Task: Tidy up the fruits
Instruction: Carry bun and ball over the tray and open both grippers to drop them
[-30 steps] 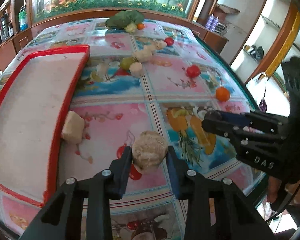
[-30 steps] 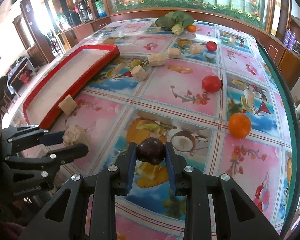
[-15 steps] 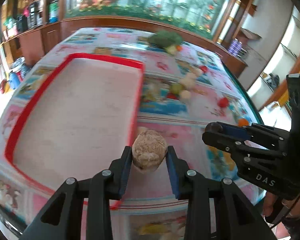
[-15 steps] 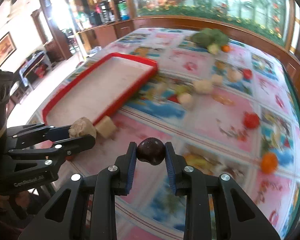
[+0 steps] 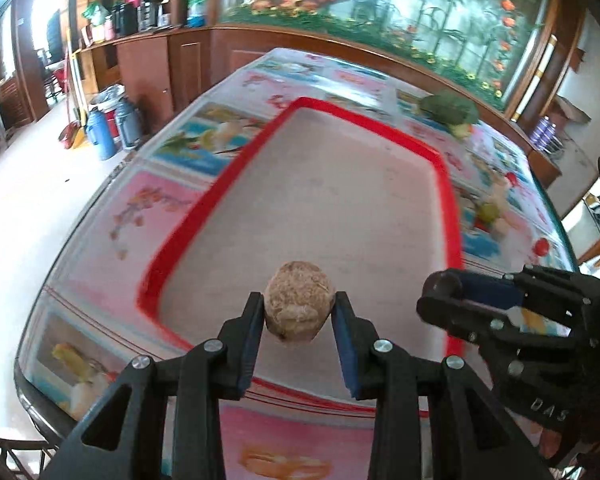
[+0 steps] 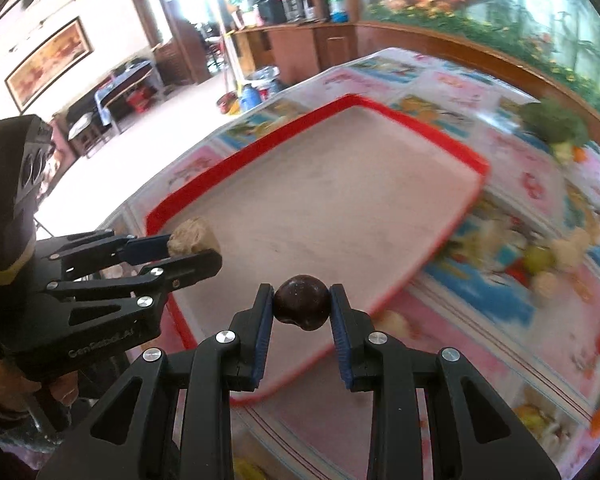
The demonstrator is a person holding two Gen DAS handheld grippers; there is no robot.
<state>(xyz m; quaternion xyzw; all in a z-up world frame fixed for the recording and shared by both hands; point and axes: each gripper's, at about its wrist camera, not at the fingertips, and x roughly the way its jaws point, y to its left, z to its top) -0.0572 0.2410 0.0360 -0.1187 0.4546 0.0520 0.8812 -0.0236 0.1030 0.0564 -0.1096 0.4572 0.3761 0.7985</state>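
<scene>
rough tan fruit (image 5: 299, 301), possibly kiwi, clamped

Both wrist cams look forward along their fingers, down at the red-rimmed rectangular tray (image 5: 448, 184) (image 6: 476, 164), close. Left cam sees right gripper (image 5: 440, 300) at its right; right cam sees left gripper (image 6: 196, 246) at its left.

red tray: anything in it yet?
Empty. The red tray shows only bare floor; the brown fruit and dark fruit are both in grippers.
</scene>
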